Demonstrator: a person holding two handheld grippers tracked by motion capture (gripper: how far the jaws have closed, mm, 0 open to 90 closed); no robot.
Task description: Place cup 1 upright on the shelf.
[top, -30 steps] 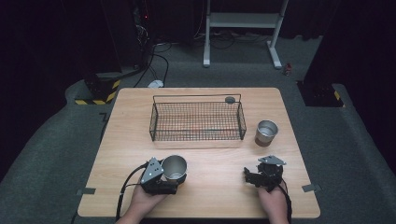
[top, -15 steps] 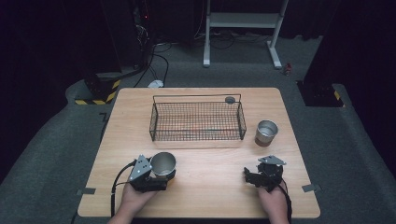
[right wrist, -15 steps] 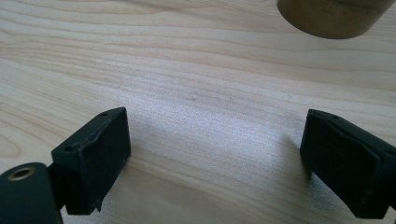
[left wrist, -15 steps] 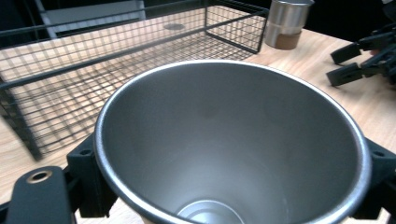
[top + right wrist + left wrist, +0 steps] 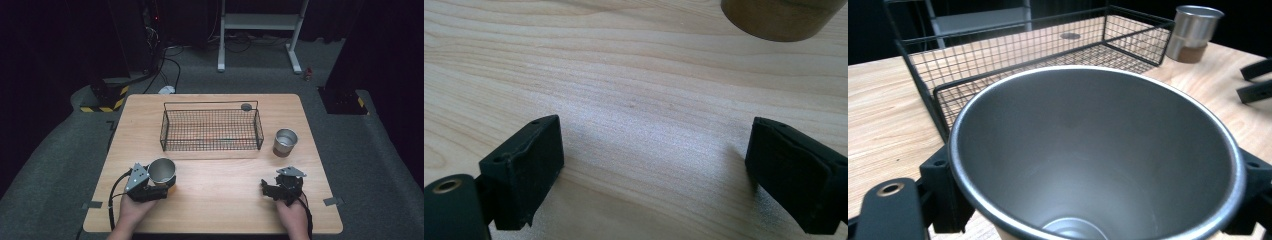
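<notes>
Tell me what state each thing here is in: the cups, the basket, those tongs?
Held cup: upright, empty, gripped by the left tongs.
Second cup: upright on the table, untouched, right of the basket.
Wire basket: standing on the table, nothing visible inside.
Right tongs: open, holding nothing, low over the wood.

Brushed-metal cup (image 5: 1098,150), matt black wire basket (image 5: 211,128), pale smooth wood table (image 5: 225,200).

No text, label, brand, number or sign can be read anywhere — not on cups, basket or table.
</notes>
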